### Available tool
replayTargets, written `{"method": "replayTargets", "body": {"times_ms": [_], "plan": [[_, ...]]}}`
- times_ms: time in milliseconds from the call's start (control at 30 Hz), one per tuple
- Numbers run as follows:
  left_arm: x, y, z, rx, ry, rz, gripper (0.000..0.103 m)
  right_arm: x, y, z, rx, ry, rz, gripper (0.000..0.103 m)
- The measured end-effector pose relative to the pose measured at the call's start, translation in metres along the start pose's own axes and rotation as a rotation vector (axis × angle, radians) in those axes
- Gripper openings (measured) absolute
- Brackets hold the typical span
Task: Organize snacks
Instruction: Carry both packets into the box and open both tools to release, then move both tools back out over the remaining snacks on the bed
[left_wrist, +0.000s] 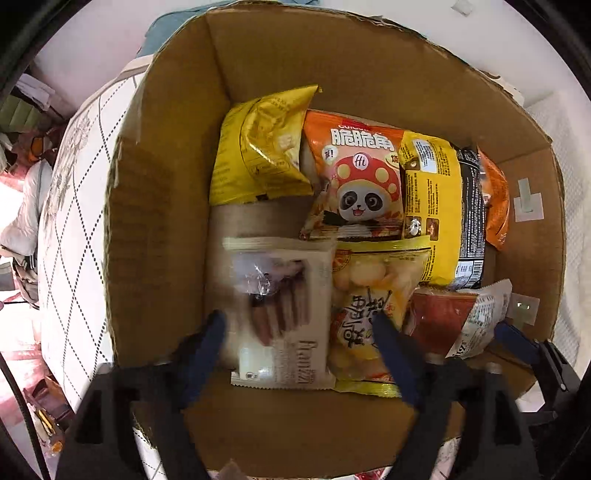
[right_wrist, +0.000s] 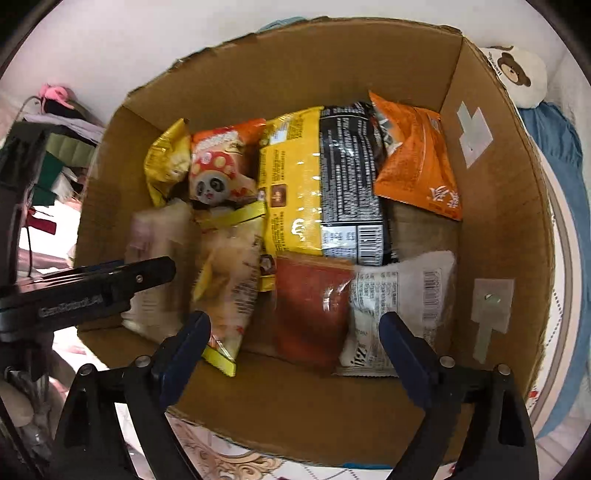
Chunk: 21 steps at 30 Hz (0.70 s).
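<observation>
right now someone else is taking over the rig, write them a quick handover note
Left gripper: jaws open, empty, over the white wafer packet.
Right gripper: jaws open, empty, over the red-and-white packet.
Cardboard box: holds all visible snacks, including the panda bag, big yellow-black pack and orange bag.
Done: snacks boxed.
Left: perhaps straighten the front row; no loose snacks in view.

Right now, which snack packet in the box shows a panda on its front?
The orange packet with white Chinese characters, lying near the back beside the gold bag. Only it carries a panda wearing a red mushroom cap.
</observation>
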<state>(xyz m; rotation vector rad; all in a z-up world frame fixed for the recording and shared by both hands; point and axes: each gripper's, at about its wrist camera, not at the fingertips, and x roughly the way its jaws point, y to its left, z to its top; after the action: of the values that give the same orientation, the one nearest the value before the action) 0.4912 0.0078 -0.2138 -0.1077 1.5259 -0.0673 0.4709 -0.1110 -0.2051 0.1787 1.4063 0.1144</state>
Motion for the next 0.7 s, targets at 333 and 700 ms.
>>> {"method": "replayTargets", "body": {"times_ms": [333,700], "plan": [[-0.021,-0.008,-0.008,-0.016,-0.065,0.029,0.093,-0.023,-0.009,-0.003,0.009,-0.056,-0.081,0.098],[-0.072,-0.012,-0.053,-0.015,-0.210,0.040,0.093,-0.053,-0.018,-0.020,0.011,-0.150,-0.120,0.098]]}}
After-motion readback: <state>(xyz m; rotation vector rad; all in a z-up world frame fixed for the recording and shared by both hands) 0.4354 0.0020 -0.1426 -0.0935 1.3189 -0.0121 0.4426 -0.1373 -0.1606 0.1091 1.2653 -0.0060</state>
